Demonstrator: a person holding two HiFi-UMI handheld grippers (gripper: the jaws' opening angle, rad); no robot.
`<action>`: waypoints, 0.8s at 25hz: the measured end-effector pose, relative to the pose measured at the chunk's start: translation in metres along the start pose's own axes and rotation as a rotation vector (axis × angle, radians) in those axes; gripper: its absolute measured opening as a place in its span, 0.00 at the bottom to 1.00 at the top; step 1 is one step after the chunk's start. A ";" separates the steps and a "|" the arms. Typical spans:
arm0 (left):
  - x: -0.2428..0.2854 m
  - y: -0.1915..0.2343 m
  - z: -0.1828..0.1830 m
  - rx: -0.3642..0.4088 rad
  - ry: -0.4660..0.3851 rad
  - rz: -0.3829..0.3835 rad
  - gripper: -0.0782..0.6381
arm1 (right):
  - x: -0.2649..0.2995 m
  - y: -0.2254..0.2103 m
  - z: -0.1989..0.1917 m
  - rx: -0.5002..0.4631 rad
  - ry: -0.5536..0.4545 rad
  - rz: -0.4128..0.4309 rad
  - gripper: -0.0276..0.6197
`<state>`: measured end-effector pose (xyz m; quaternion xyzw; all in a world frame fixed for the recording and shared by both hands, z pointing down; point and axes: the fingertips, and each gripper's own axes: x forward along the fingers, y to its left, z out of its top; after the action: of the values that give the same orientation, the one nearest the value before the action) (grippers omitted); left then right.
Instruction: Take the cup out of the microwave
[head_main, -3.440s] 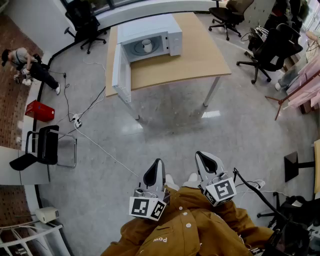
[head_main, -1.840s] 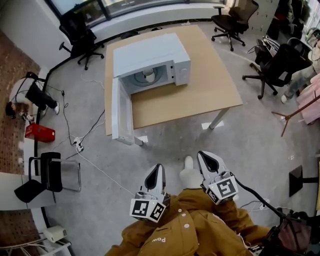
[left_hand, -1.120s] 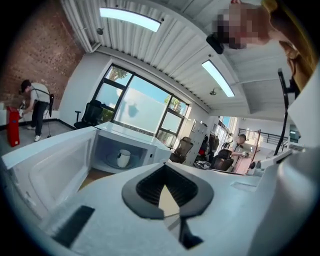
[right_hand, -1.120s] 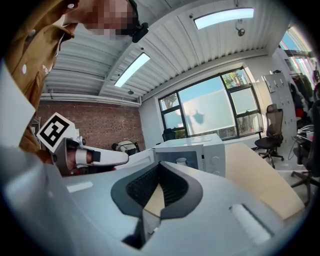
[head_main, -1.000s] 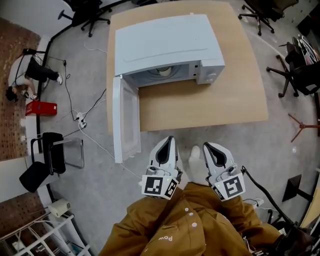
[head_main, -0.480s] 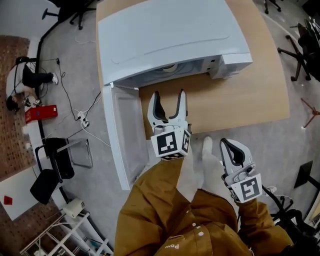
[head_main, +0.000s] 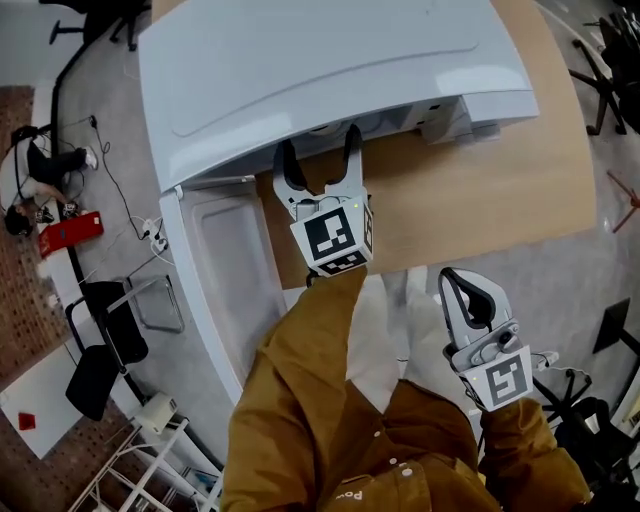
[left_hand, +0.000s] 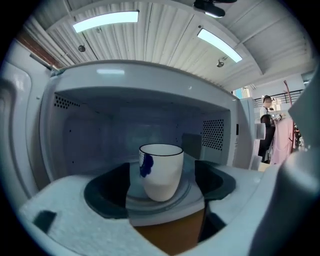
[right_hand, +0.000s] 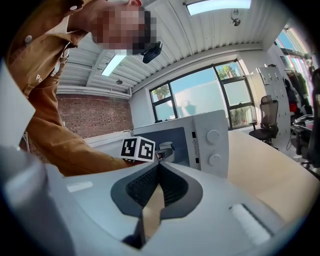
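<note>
Door (head_main: 215, 290) hangs open at left. Left gripper (head_main: 318, 142) now up at microwave (head_main: 330, 70) mouth, moved in from beside person's lap. Jaws shut a second ago, now opening wide, nothing between pads yet. Cup (left_hand: 160, 170) upright on turntable (left_hand: 185, 192) inside, straight ahead, untouched. Approach looks done; reach-in and grasp remain. Right gripper (head_main: 465, 290) low at side, jaws together, empty.

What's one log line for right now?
left gripper: opening, empty; right gripper: shut; white cup with blue mark: inside open white microwave
</note>
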<state>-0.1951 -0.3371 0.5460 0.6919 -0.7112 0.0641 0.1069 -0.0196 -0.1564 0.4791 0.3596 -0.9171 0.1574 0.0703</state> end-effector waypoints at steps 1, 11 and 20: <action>0.004 0.000 0.000 -0.001 -0.003 0.003 0.67 | 0.003 -0.002 0.000 -0.001 -0.002 -0.003 0.05; 0.040 0.005 0.004 0.013 -0.009 0.041 0.67 | 0.015 -0.006 -0.007 0.006 0.000 -0.009 0.05; 0.051 0.005 0.005 0.043 -0.016 0.028 0.64 | 0.031 -0.036 -0.038 -0.076 0.010 -0.125 0.05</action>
<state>-0.2011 -0.3875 0.5532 0.6845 -0.7201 0.0754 0.0853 -0.0169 -0.1885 0.5312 0.4123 -0.8978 0.1195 0.0984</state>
